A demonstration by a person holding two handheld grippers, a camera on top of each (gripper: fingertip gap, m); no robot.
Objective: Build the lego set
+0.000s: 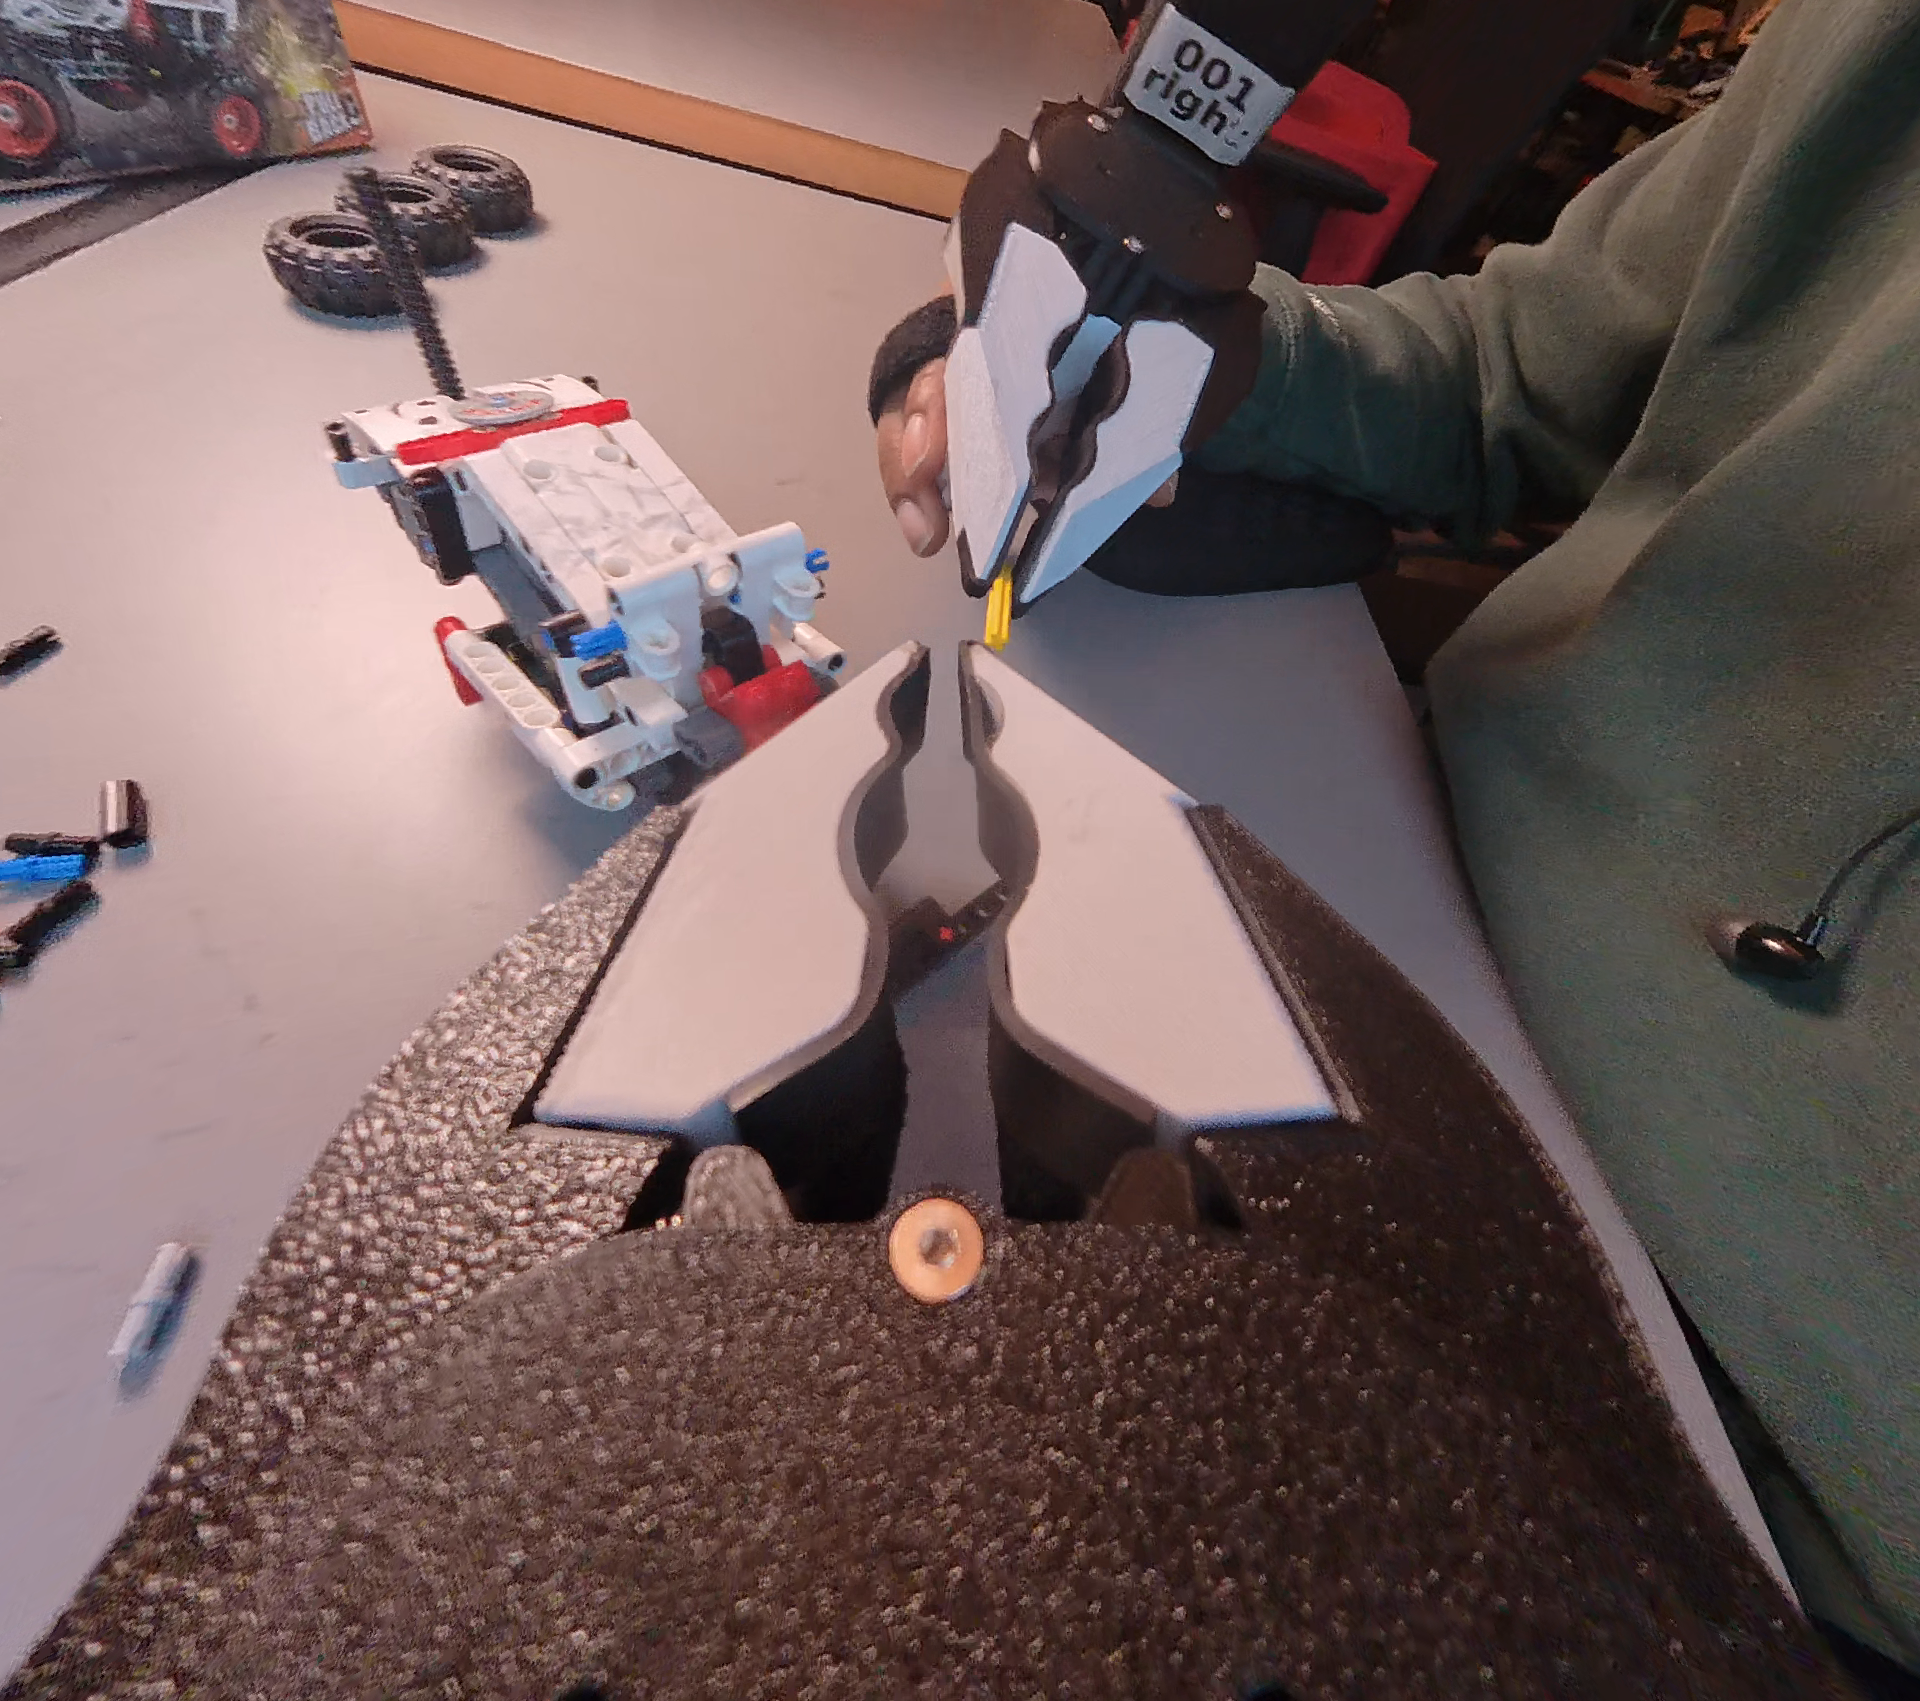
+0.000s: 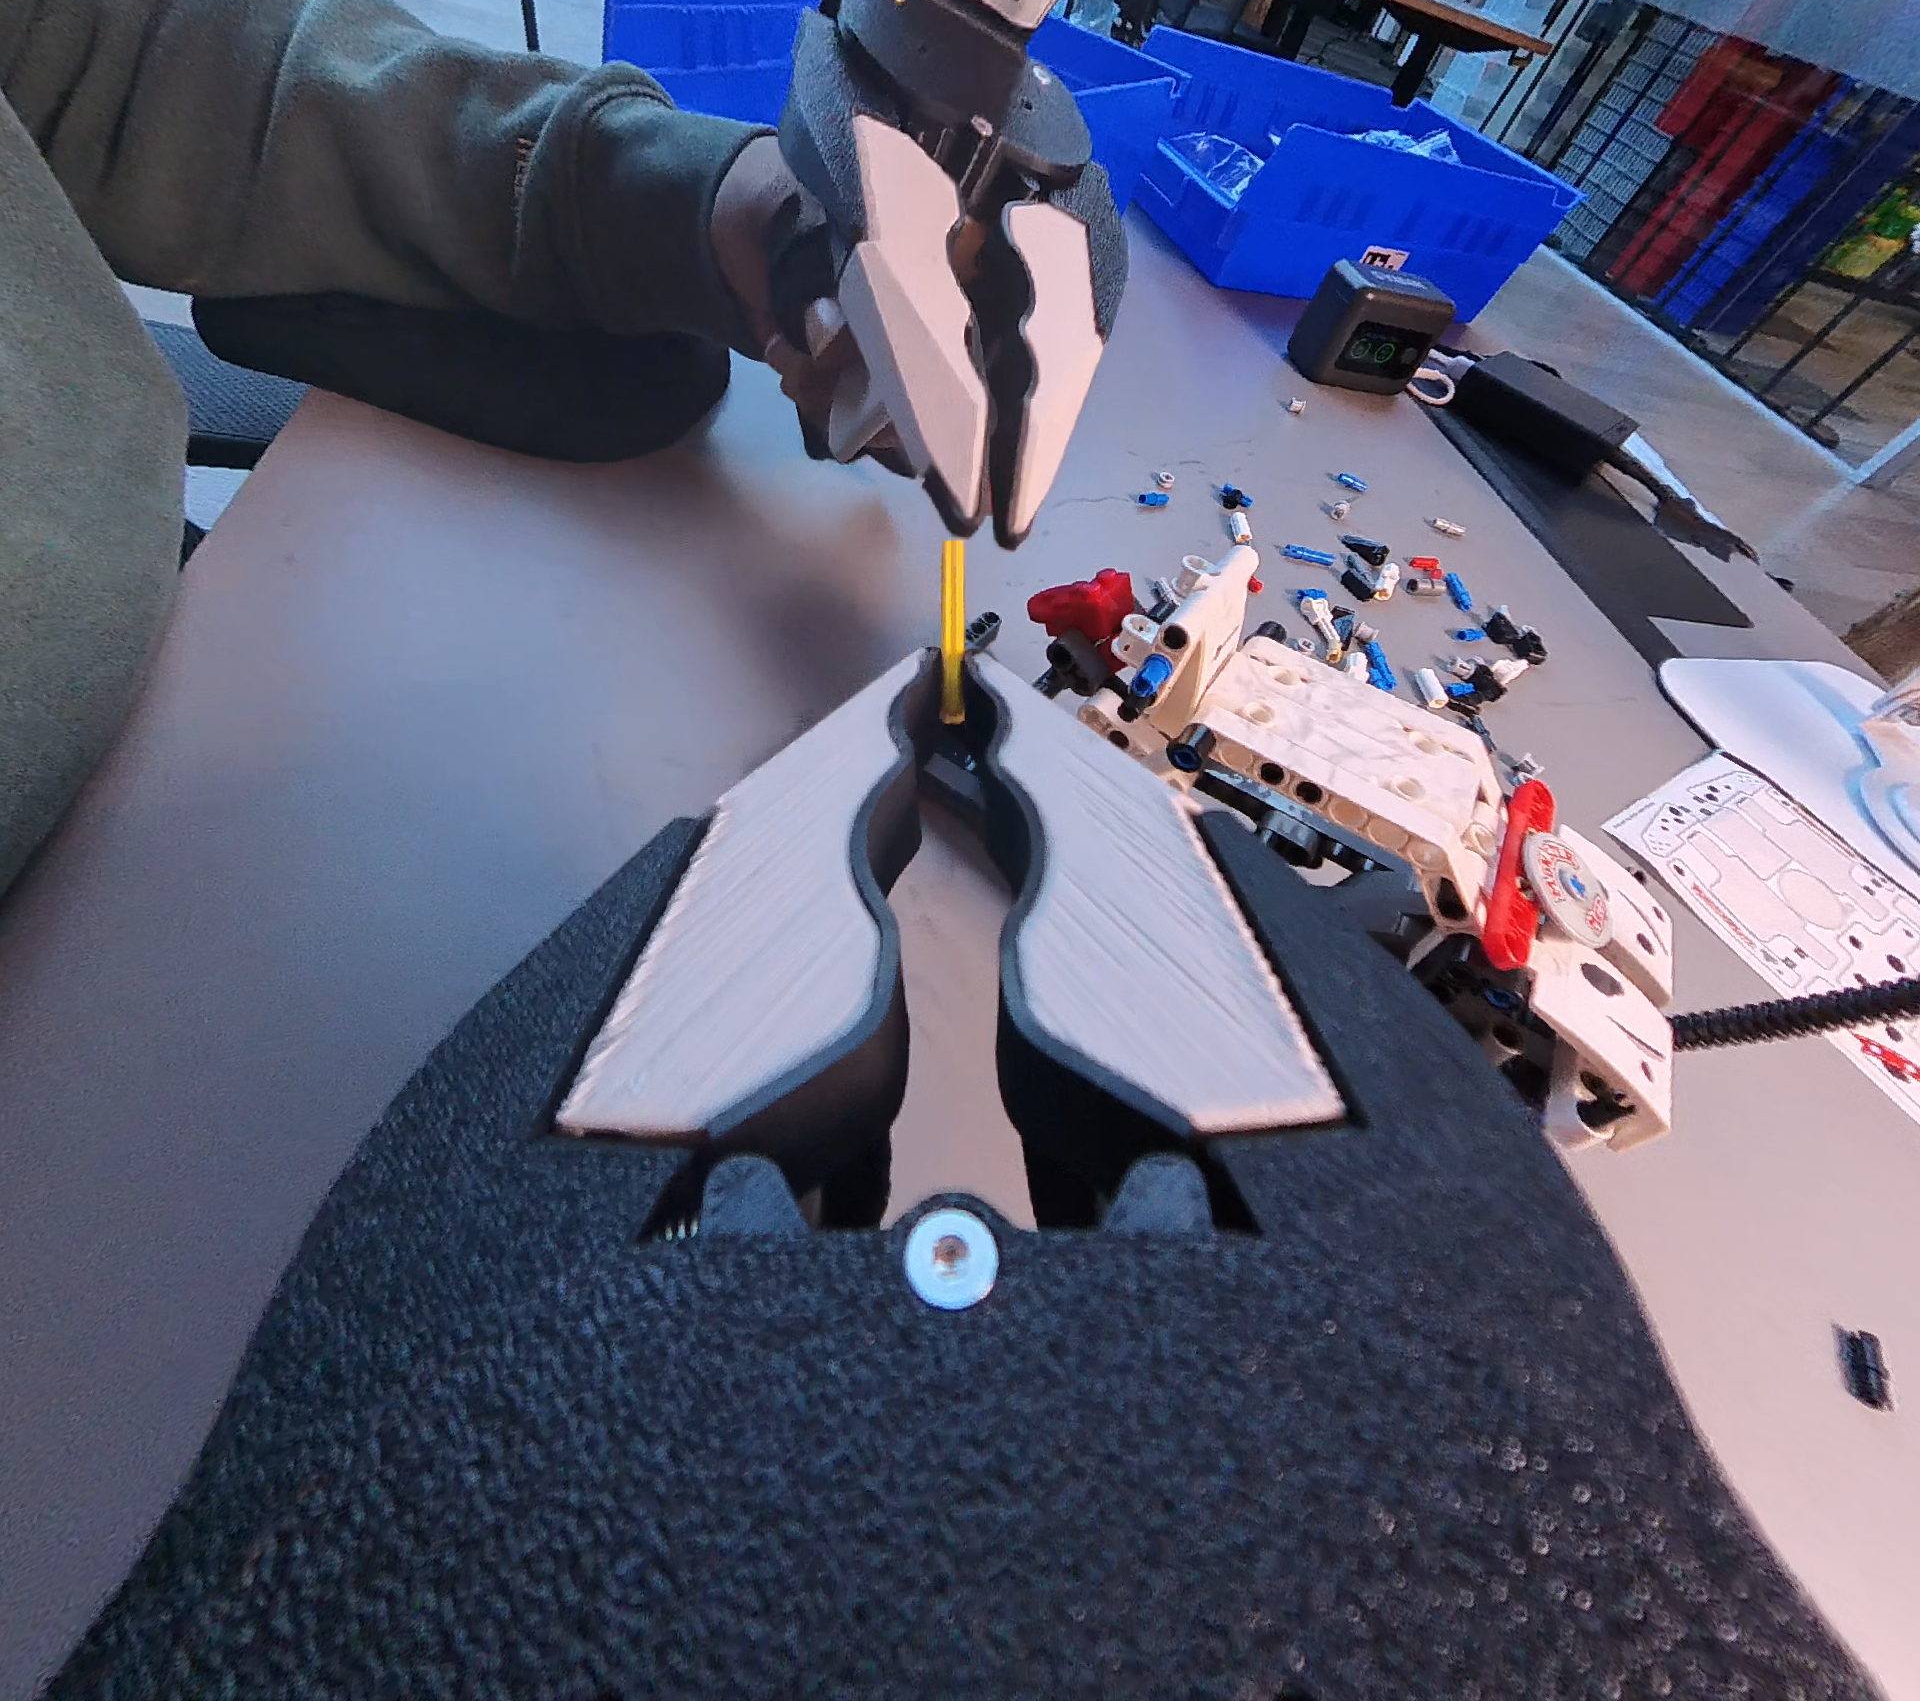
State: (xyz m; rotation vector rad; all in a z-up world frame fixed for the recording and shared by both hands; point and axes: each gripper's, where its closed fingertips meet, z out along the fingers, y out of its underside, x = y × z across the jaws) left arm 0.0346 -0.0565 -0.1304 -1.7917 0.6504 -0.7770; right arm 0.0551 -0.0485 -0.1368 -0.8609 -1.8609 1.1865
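The right gripper (image 2: 948, 675) pinches a thin yellow axle (image 2: 951, 628) near its lower end. The left gripper (image 2: 985, 531), jaws nearly closed and empty, hovers just above the axle's free tip. The half-built white truck (image 2: 1340, 758) lies just beside the axle. A misaligned handover would likely knock the axle loose.

My left gripper (image 1: 943, 659) faces my right gripper (image 1: 1000, 597), tips near. The lego truck (image 1: 592, 571) lies on the desk (image 1: 675, 280) left of mine, tyres (image 1: 400, 223) beyond it.
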